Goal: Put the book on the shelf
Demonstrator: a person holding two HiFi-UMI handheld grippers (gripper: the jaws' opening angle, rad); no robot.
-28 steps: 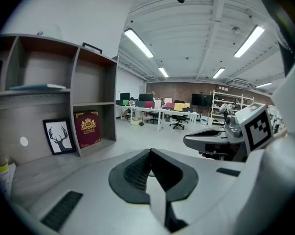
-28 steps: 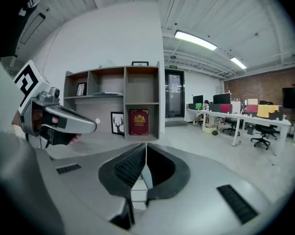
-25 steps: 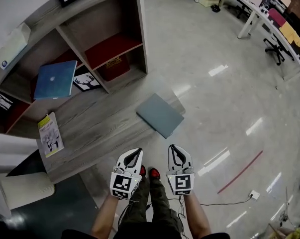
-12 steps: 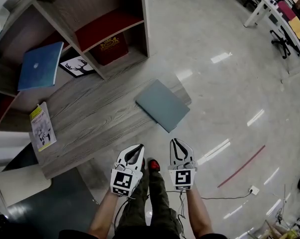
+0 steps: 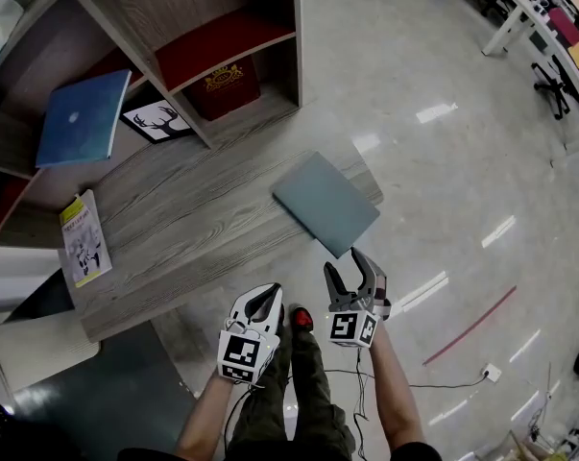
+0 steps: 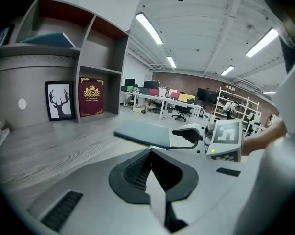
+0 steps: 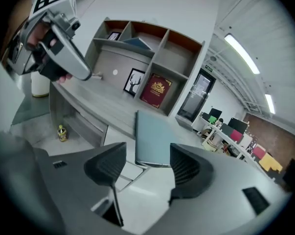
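The grey book (image 5: 325,203) lies flat on the table (image 5: 174,229), one corner jutting past the edge, which is probably why the right claw (image 5: 350,272), its jaws just opened and empty, aims there while the left claw (image 5: 262,298) hangs pinched together.

I saw the grey wood desk (image 5: 183,229) stretch ahead and to the left of both pairs of jaws. A grey-blue book (image 5: 325,204) lay flat on its near corner, straight ahead of the jaws of the right gripper (image 5: 345,262), which had just been opening with nothing between them. The book's near end hung past the desk's edge, over the glossy floor (image 5: 443,181). A yellow-topped booklet (image 5: 84,237) lay on the desk well to the left of the jaws of the left gripper (image 5: 262,294). Farther ahead the shelf (image 5: 145,60) stood on the desk. A deer picture (image 5: 157,119) and a red book with a gold crest (image 5: 228,85) stood in its lower compartments, and a blue book (image 5: 83,118) rested higher up.
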